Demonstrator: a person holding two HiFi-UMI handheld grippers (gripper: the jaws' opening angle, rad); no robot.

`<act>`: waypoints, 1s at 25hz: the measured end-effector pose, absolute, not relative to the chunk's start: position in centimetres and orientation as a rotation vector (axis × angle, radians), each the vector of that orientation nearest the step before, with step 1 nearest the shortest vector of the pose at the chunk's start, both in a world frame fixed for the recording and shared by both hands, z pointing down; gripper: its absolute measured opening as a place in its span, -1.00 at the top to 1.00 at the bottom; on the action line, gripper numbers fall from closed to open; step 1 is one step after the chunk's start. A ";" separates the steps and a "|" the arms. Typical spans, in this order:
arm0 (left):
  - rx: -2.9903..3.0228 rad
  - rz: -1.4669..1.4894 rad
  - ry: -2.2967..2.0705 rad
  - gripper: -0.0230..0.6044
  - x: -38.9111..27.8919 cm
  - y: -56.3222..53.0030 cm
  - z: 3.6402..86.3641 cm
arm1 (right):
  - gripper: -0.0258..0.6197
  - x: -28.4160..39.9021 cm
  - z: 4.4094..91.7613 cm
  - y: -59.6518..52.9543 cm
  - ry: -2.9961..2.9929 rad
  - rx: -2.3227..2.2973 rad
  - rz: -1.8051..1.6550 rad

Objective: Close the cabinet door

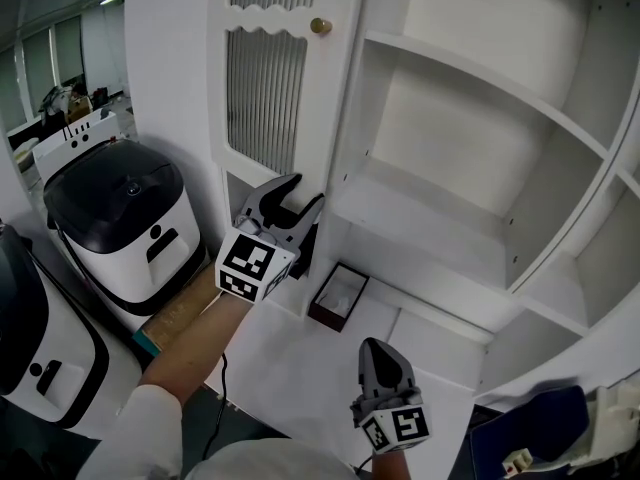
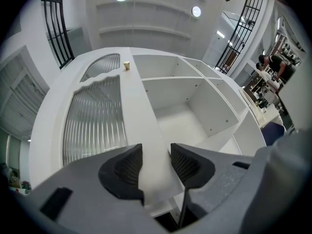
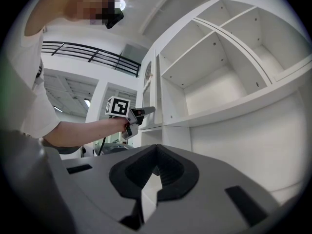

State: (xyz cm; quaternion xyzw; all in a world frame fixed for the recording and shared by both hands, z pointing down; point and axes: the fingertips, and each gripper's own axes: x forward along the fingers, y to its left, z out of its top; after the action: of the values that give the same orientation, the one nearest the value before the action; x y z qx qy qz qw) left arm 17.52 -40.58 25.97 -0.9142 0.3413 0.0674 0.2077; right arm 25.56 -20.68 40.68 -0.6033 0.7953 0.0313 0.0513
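The white cabinet door [image 1: 265,88], with ribbed glass panels and a brass knob [image 1: 320,26], stands swung out from the cabinet. My left gripper [image 1: 303,193] straddles the lower part of the door's free edge. In the left gripper view the white door stile [image 2: 146,126] fills the gap between the pads [image 2: 127,167], which lie against both its faces. My right gripper [image 1: 383,351] hangs low in front of the cabinet, shut with nothing in it, its jaw tips meeting [image 3: 156,152]. It points toward the shelves, and the left gripper [image 3: 141,112] shows in its view.
Bare white shelves [image 1: 480,78] fill the cabinet's right side. A small dark box [image 1: 338,296] sits on the white ledge below the door. Two white appliances with black lids [image 1: 120,218] and a cardboard box [image 1: 175,313] stand at the left. A blue object [image 1: 530,423] lies at the bottom right.
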 end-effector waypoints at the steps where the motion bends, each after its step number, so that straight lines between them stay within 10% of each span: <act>1: -2.545 0.185 0.949 0.39 17.6 -40.7 26.0 | 0.92 25.6 40.7 -20.7 2.419 -1.839 0.095; 25: -2.517 0.042 0.955 0.54 18.8 -43.1 25.7 | 0.92 24.6 41.3 -21.8 2.456 -1.801 0.069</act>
State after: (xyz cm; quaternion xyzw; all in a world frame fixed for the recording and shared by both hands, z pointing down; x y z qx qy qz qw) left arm 18.83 -43.10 25.73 -0.9114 0.3459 0.0151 0.2225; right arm 24.56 -21.80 41.30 -0.5906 0.8052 0.0227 0.0477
